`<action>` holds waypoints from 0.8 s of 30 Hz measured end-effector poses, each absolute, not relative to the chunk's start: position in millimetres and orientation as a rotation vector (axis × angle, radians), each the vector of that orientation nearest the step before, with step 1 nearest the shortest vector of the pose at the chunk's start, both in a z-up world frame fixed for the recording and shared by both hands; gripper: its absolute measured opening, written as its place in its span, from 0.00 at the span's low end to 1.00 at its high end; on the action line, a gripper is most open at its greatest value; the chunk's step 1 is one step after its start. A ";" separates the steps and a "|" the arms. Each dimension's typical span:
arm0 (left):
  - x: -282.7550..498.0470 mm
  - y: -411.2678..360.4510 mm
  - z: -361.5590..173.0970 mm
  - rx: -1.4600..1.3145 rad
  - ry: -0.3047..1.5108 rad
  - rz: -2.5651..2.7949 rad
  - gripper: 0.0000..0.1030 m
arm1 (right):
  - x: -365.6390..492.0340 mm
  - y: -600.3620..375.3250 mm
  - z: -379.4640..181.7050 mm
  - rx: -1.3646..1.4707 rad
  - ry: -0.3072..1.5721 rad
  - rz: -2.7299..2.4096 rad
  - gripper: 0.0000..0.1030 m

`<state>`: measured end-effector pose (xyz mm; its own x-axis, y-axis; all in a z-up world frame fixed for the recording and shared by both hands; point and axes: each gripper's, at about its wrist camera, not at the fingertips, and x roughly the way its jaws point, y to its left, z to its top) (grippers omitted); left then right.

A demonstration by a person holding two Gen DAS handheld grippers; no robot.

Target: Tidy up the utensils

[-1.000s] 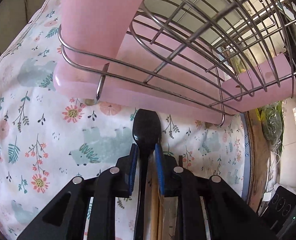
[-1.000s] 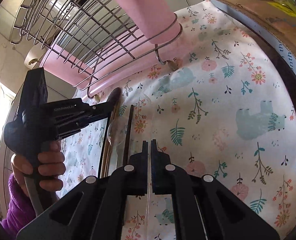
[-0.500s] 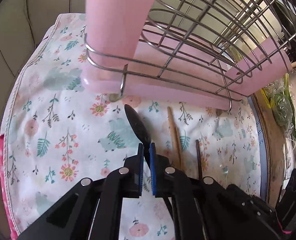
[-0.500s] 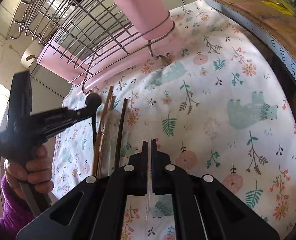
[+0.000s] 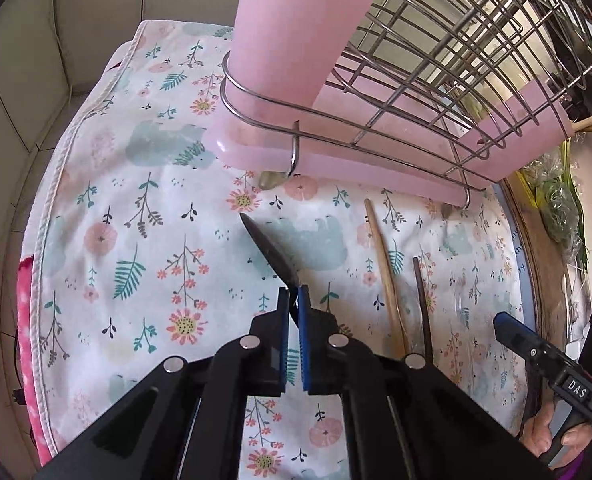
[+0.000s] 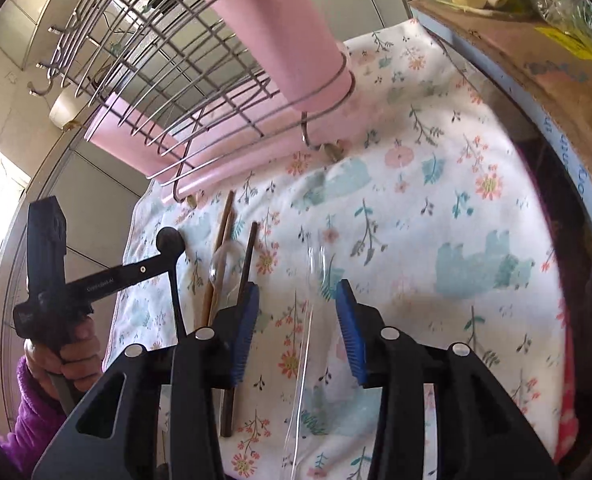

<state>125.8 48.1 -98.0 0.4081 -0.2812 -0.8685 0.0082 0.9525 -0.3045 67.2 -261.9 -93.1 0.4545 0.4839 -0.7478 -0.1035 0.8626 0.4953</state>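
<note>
Left wrist: pink cup (image 5: 296, 32), wire rack (image 5: 435, 80) beyond chopsticks (image 5: 383, 264).

The white letters "DAS" stand on a small dark label on the right hand-held gripper (image 5: 499, 322), seen from the left wrist view. A small white print on the left hand-held gripper (image 6: 172, 258) is too blurred to read.
</note>
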 end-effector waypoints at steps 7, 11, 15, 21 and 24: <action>132.8 39.0 -99.5 -0.271 1.124 -0.191 0.03 | 97.7 -237.3 -105.1 0.292 1.100 0.379 0.39; 128.8 40.0 -94.2 -0.252 1.084 -0.196 0.03 | 95.7 -218.0 -114.9 0.147 1.075 0.325 0.13; 118.0 44.3 -81.9 -0.245 1.006 -0.194 0.03 | 86.6 -228.5 -111.1 0.205 1.038 0.323 0.04; 93.0 50.1 -41.8 -0.209 0.839 -0.207 0.03 | 63.2 -248.6 -83.1 0.297 0.914 0.340 0.03; 80.3 50.1 -19.8 -0.188 0.754 -0.199 0.03 | 52.3 -254.7 -64.1 0.334 0.840 0.356 0.03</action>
